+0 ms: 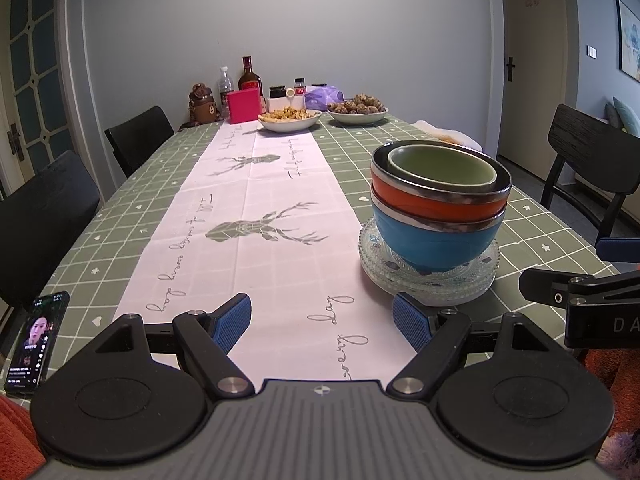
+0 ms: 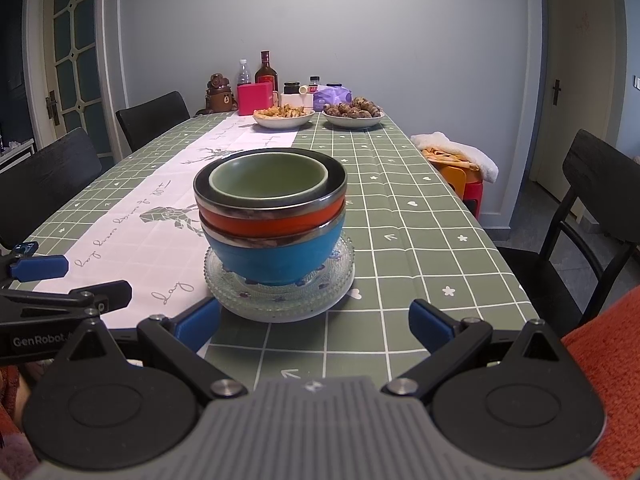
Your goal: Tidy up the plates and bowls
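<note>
Green-checked tablecloth [image 2: 400, 216] under nested bowls [image 2: 270, 208] atop stacked plates [image 2: 280, 300].

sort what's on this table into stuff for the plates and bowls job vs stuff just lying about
Job: green bowl, orange bowl, blue bowl, glass plates.

Lying about: phone, pink box, two snack dishes, bottles, bear flask.

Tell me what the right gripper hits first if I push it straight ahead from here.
Most likely the stacked plates under the blue bowl: they sit just ahead of the open right gripper, slightly left of centre. Depth is hard to judge, so the left finger may touch the rim first.
</note>
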{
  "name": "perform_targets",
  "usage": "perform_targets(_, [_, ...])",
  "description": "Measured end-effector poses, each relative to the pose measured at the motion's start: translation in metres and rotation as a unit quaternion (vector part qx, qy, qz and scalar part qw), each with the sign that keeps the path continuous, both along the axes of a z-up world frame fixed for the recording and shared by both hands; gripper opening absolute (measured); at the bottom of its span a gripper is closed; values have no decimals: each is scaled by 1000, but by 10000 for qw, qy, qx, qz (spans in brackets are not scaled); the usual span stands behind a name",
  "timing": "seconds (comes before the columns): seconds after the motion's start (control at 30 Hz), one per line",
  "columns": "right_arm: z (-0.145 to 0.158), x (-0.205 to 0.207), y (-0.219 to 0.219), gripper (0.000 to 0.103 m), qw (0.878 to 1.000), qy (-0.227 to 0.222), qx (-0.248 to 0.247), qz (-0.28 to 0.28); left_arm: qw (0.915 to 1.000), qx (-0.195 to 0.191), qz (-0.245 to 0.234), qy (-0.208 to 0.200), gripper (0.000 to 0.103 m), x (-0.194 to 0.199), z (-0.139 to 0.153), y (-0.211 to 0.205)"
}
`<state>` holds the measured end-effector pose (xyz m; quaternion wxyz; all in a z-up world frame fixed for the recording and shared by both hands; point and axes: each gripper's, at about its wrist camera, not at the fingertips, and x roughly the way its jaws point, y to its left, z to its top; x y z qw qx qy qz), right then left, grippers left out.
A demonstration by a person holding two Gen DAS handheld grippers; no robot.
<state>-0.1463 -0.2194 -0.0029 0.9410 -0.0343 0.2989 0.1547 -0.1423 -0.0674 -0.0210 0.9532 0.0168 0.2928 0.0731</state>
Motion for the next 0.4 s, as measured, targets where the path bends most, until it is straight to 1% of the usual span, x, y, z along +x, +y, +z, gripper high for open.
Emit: perform_targets(0.4, [0,0,0,99,10000,0,3,-1,9997,136,-17,-216,94,-3,3,-3])
